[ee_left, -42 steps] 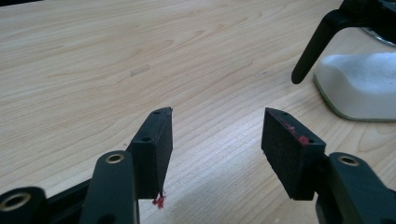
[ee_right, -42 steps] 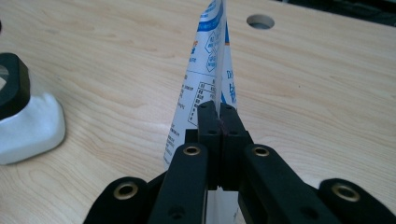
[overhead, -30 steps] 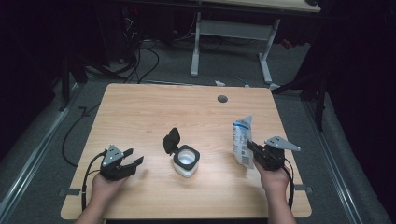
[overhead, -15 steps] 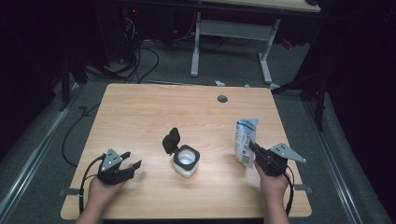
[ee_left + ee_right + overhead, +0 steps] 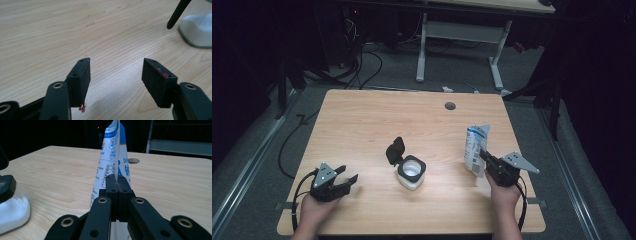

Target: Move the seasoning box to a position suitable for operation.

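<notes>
The right gripper (image 5: 117,182) is pinching the edge of a white and blue pouch (image 5: 110,157), its jaws pressed flat together on the thin material and holding the pouch upright just above the table (image 5: 377,115). Compared with a second ago, the right hand is sitting slightly nearer the table's front edge, with the pouch carried along. The left gripper (image 5: 116,75) is standing spread with nothing between its jaws; these have just been opening a little further. It is hovering low over bare wood at the front left. Between the two hands, the small white jar (image 5: 411,172) is standing with its black flip lid (image 5: 395,150) raised. Its contents appear white, possibly powder. Judgement: the pouch is secured and the jar is open, so pouring is likely next.
</notes>
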The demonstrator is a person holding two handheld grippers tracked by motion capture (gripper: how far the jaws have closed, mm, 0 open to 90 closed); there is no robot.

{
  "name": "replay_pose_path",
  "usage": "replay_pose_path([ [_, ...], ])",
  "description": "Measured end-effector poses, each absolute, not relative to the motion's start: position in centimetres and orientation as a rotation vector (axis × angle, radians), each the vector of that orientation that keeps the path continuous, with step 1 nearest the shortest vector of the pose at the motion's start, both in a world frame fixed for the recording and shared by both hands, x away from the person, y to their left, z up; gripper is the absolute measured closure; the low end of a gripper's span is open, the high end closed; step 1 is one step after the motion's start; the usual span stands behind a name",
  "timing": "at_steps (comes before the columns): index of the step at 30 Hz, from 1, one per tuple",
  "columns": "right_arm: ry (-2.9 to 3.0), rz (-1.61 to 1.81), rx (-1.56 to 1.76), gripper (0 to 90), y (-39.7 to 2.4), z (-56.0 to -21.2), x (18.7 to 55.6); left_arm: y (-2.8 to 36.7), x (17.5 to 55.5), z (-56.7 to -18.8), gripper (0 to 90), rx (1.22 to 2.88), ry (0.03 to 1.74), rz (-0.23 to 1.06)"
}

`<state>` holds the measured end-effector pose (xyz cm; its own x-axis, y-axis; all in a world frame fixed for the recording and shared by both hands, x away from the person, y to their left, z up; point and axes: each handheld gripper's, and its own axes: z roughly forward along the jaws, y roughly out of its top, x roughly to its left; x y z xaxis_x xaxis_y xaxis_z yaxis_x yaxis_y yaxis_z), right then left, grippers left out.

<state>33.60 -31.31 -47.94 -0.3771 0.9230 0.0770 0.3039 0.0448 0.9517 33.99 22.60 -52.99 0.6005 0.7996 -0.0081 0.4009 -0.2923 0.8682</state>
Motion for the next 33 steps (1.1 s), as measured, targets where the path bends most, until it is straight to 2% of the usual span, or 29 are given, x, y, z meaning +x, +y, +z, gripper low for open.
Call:
replay_pose_path([
  [14,1.734,1.328,1.238,89.3,-31.8,-48.8,34.3,22.3,33.9,-53.0,40.3,1.909,0.954,0.548],
  [28,1.733,1.306,1.257,84.6,-32.3,-49.2,33.4,22.3,34.2,-52.8,40.1,1.904,0.947,0.546],
  [33,1.740,1.299,1.254,80.4,-32.3,-49.2,33.1,22.1,34.4,-52.7,40.1,1.900,0.943,0.545],
])
